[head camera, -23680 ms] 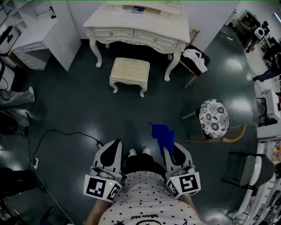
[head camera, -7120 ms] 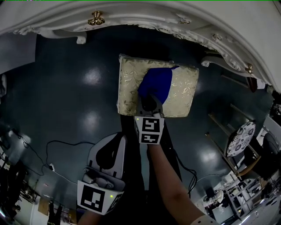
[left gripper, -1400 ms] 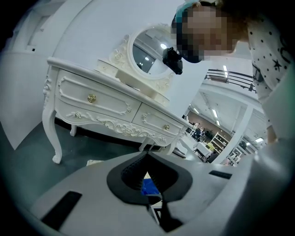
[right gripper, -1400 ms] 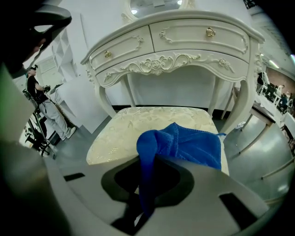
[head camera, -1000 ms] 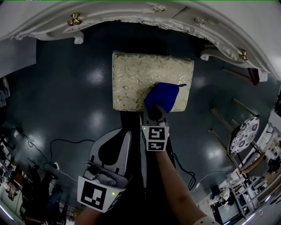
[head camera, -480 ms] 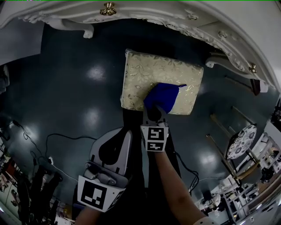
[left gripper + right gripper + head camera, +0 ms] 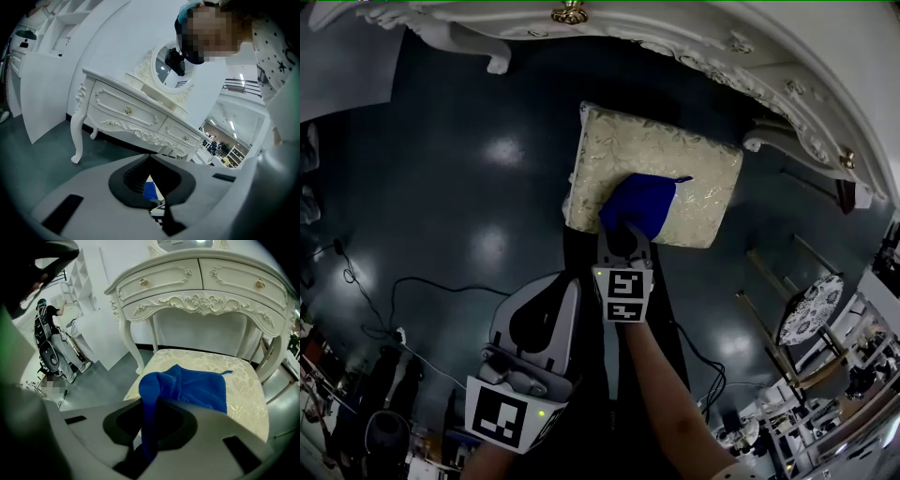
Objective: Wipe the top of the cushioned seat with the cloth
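Blue terry cloth [image 7: 642,202] is seen lying on the cushioned seat [image 7: 698,159], over its near-middle part, with one corner drawn out toward 3 o'clock. A bunched fold is pinched between the jaws of the right hand-held gripper [image 7: 149,427] at the seat's 6 o'clock edge. The seat's cream, leaf-patterned fabric is uncovered elsewhere. The left hand-held gripper [image 7: 548,295] is held at 7 o'clock, apart from the seat, jaws pressed together on nothing. A white dressing table [image 7: 787,84] is noted just beyond the seat at 12 o'clock. A black cable [image 7: 441,281] lies on the dark floor [image 7: 469,206] at 8 o'clock.
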`<state>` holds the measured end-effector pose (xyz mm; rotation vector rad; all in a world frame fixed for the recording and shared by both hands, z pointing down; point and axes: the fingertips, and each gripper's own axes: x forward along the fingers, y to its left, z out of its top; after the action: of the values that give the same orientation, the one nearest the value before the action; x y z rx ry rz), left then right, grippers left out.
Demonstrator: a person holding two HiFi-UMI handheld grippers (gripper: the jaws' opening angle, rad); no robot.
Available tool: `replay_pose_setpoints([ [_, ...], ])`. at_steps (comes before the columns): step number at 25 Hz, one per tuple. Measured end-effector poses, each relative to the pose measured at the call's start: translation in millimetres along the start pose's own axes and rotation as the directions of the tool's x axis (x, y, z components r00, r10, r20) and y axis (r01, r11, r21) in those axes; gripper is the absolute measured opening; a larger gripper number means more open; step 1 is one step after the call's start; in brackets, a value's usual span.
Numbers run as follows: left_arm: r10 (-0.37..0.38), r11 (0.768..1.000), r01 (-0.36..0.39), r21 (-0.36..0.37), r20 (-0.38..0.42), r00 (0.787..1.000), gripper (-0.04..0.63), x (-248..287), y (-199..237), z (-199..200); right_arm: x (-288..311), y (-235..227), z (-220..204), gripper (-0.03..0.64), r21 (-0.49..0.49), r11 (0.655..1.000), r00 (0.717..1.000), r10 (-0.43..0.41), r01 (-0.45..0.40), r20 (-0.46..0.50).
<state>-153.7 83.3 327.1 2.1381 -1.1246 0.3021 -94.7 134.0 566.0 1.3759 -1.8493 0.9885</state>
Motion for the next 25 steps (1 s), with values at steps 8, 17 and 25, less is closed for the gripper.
replay_pose_setpoints([
  [8, 0.022, 1.000, -0.022, -0.021, 0.001, 1.000, 0.011, -7.5, 10.0, -0.8, 6.1, 20.0, 6.2, 0.064, -0.008, 1.000, 1.000, 0.025, -0.025, 0.002],
  [17, 0.050, 0.998, -0.049, -0.045, 0.020, 0.999, 0.009, -12.2, 23.2, 4.4, 14.9, 44.8, 13.2, 0.064, -0.033, 0.997, 0.997, 0.075, -0.075, 0.000],
  [25, 0.068, 0.996, -0.067, -0.065, 0.024, 0.997, 0.011, -15.6, 31.7, 3.9, 23.9, 63.5, 16.0, 0.064, -0.057, 0.991, 0.993, 0.118, -0.118, -0.013],
])
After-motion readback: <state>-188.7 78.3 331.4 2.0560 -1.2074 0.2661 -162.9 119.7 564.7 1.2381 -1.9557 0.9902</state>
